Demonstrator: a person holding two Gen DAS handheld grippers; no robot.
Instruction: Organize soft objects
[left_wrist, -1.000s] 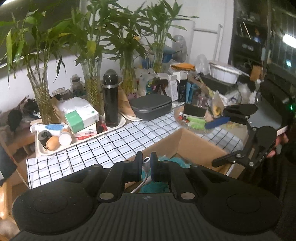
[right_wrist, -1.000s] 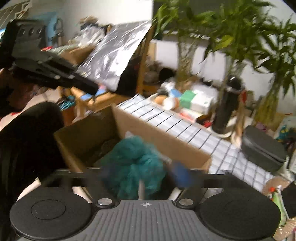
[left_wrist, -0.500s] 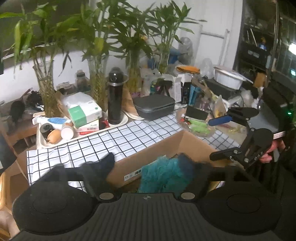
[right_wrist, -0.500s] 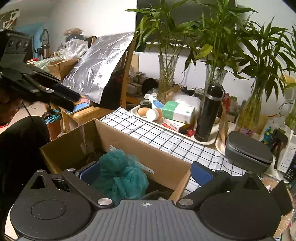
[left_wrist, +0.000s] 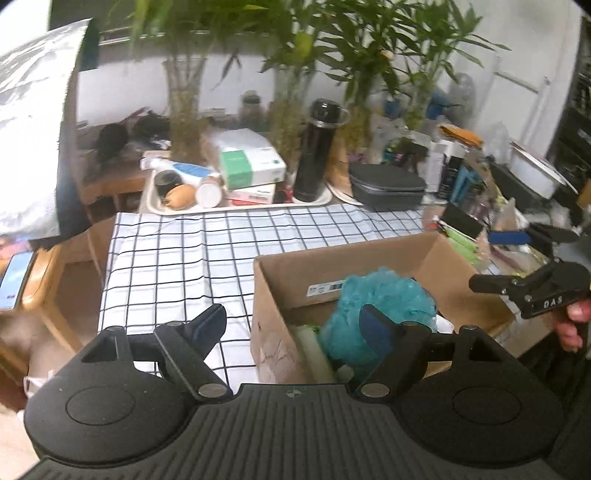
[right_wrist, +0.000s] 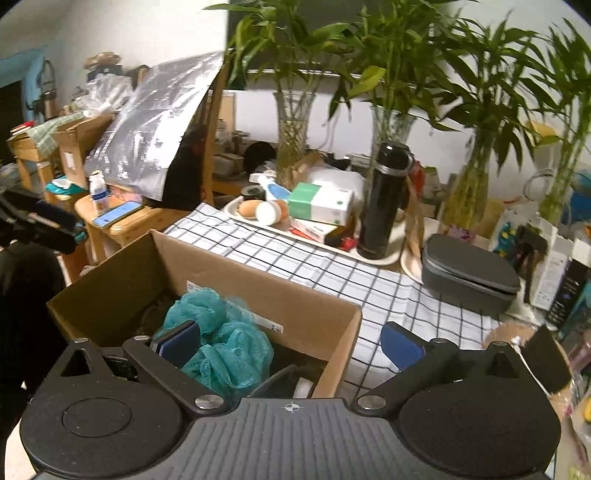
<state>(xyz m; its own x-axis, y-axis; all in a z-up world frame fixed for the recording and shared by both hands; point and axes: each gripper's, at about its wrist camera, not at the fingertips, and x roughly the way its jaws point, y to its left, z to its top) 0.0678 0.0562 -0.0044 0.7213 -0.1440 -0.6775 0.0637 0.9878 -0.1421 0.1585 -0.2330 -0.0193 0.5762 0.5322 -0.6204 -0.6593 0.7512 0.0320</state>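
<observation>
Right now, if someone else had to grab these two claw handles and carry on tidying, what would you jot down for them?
Left claw: open and empty; its jaws have just been opening, with nothing between them.
Right claw: open and empty, hovering over the box.
Teal mesh pouf: lying inside the cardboard box on the checked cloth, on top of other items I cannot make out.
Done: pouf is in the box.
Left: no other soft item is clearly visible on the cloth; check the cluttered table edges for more.

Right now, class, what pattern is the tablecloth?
White tablecloth with a black grid; clearest in the left wrist view.
</observation>
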